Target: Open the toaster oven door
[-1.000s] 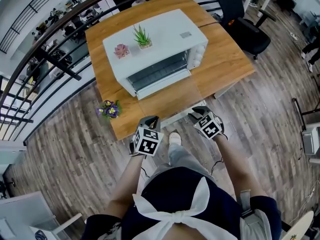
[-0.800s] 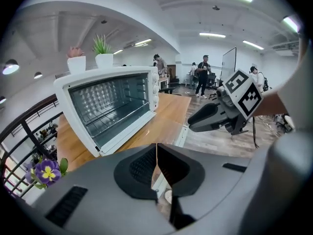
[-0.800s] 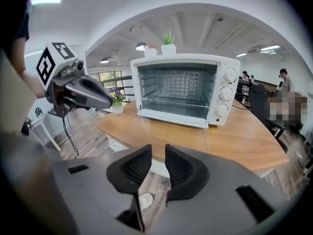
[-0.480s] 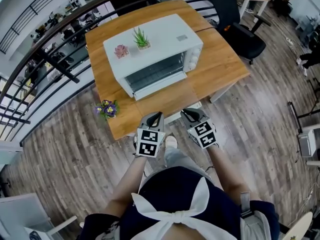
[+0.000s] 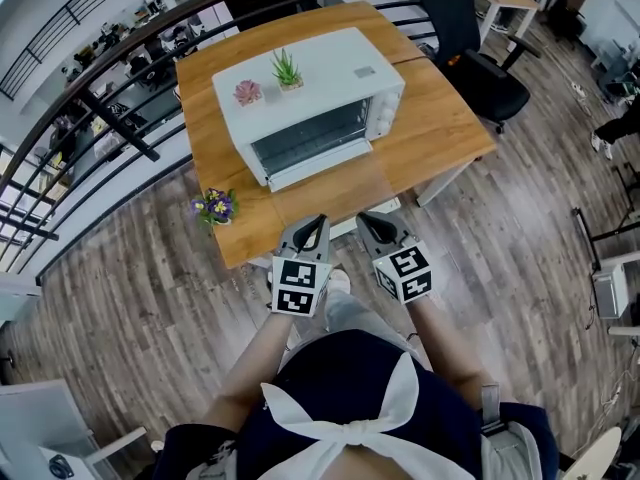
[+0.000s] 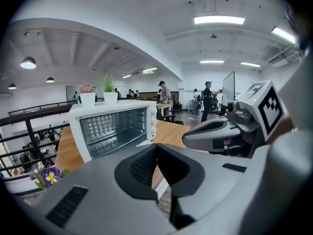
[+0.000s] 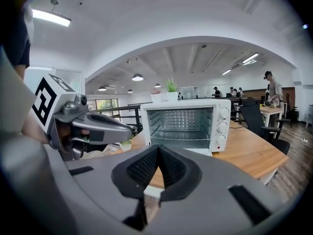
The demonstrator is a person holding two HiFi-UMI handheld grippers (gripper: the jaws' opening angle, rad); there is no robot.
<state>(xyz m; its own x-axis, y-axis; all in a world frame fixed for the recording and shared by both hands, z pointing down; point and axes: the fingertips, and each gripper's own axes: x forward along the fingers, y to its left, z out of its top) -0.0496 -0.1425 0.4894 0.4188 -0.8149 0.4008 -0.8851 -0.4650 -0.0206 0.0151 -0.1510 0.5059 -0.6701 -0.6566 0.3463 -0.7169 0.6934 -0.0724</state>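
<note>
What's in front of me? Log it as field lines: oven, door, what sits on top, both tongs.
toaster oven: white, on the wooden table
door: looks folded down flat in front of the oven; rack visible inside
on top: pink potted plant, green potted plant
table corner: purple flowers
left tongs: shut, empty, at the table's near edge, apart from the oven
right tongs: shut, empty, beside the left tongs
</note>
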